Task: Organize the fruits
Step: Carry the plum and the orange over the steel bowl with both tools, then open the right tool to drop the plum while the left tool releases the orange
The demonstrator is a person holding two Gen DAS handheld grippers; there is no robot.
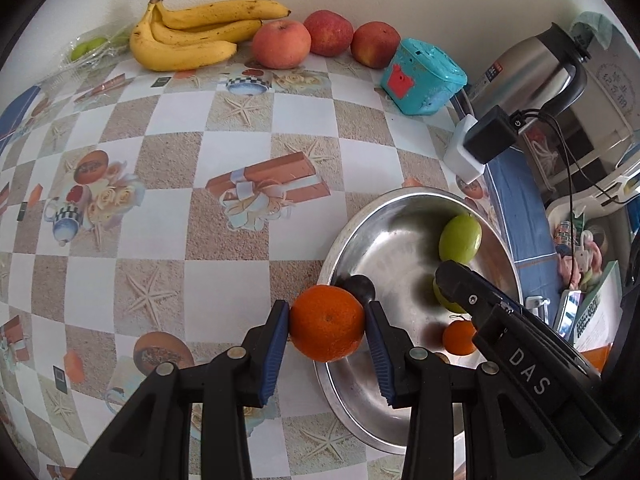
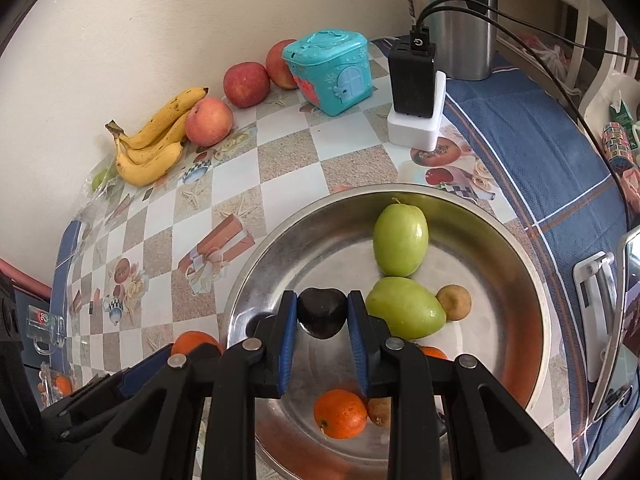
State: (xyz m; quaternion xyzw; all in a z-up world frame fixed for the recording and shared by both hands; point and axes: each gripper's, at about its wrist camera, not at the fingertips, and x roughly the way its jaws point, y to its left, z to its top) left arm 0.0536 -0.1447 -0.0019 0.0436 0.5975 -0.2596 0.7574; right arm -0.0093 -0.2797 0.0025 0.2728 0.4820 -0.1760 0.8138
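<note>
Left wrist view: the left gripper point(image 1: 327, 354) clamps an orange point(image 1: 327, 328) between its blue pads point(image 1: 276, 354), which press on both of its sides. The orange hangs over the near-left rim of the steel bowl point(image 1: 360, 412), at 6 o'clock in the frame. It is round, with no long axis; its small navel faces the camera. From 9 to 12 o'clock the checked tablecloth point(image 1: 168, 232) lies bare and open. Along the wall at 11 to 1 o'clock sit a banana bunch point(image 1: 188, 40), three red apples point(image 1: 281, 44) and a teal toy house point(image 1: 424, 76). At 2 o'clock a black charger point(image 1: 490, 140) and a steel kettle point(image 1: 536, 68) crowd the table edge. The right gripper's black body crosses the bowl at 4 o'clock, over a green fruit point(image 1: 460, 240) and a small orange point(image 1: 458, 338).

Right wrist view: the right gripper point(image 2: 322, 328) is clenched on a dark plum point(image 2: 322, 316), its pads touching both flanks. The plum hangs over the bowl's left half, just off centre in the frame; its cleft top faces the camera. Two green fruits point(image 2: 400, 240) lie beside it at 1 to 3 o'clock, long axes slanting, and a small brown fruit point(image 2: 454, 302) touches the nearer one. Another orange lies on the bowl floor at 6 o'clock. The bowl's far-left floor is bare.
</note>
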